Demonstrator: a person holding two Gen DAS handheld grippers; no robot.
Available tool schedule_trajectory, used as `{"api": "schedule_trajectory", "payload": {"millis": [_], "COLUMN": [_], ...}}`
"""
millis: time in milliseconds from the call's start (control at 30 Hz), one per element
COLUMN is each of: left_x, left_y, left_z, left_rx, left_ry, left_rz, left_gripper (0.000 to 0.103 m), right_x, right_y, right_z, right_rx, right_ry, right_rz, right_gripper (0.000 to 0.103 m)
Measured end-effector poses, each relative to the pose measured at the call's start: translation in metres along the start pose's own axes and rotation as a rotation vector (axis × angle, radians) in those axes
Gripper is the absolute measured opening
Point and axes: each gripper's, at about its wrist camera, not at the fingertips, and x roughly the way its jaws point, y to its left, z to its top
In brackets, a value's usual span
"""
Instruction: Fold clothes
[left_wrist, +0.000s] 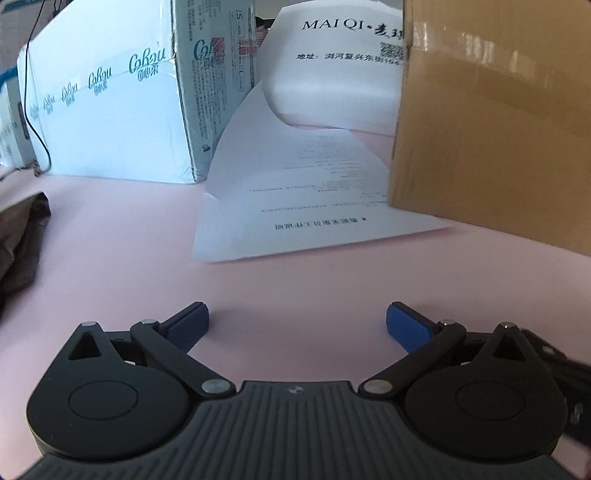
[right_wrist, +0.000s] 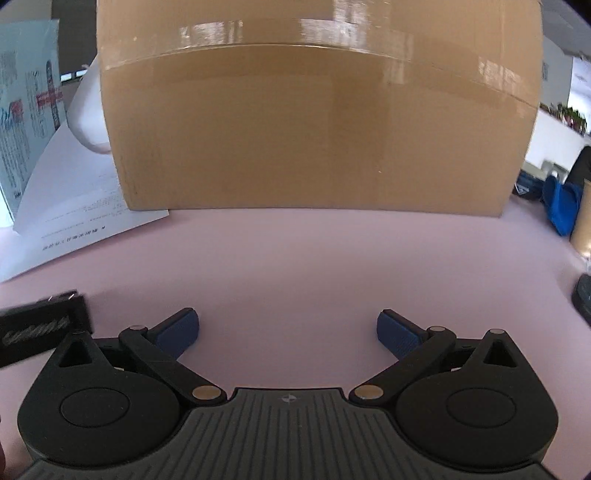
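Observation:
A dark brown garment (left_wrist: 22, 236) lies bunched at the far left edge of the left wrist view, mostly cut off by the frame. My left gripper (left_wrist: 297, 325) is open and empty, low over the pink table (left_wrist: 295, 280), well to the right of the garment. My right gripper (right_wrist: 288, 332) is open and empty over the pink table (right_wrist: 295, 258), facing a cardboard box. The garment does not show in the right wrist view. A black part of the other gripper (right_wrist: 40, 328) shows at the left edge.
A brown cardboard box (right_wrist: 317, 122) stands close ahead, also at the right in the left wrist view (left_wrist: 498, 122). Printed paper sheets (left_wrist: 314, 199) lie beside it. A white-blue tissue carton (left_wrist: 110, 110) stands at back left. Blue cloth (right_wrist: 561, 206) sits far right.

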Motion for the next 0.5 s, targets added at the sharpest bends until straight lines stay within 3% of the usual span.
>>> {"api": "schedule_trajectory", "payload": {"millis": [500], "left_x": [0.0100], "left_y": [-0.0001], "left_z": [0.0045], "left_rx": [-0.040], "left_ry": [-0.005], "left_rz": [0.017], "left_gripper": [0.103], "right_x": [0.0102], "right_y": [-0.0029], "right_z": [0.0108], "right_rx": [0.014], "right_ry": [-0.005], "right_rz": [0.005], "right_gripper": [0.103]}}
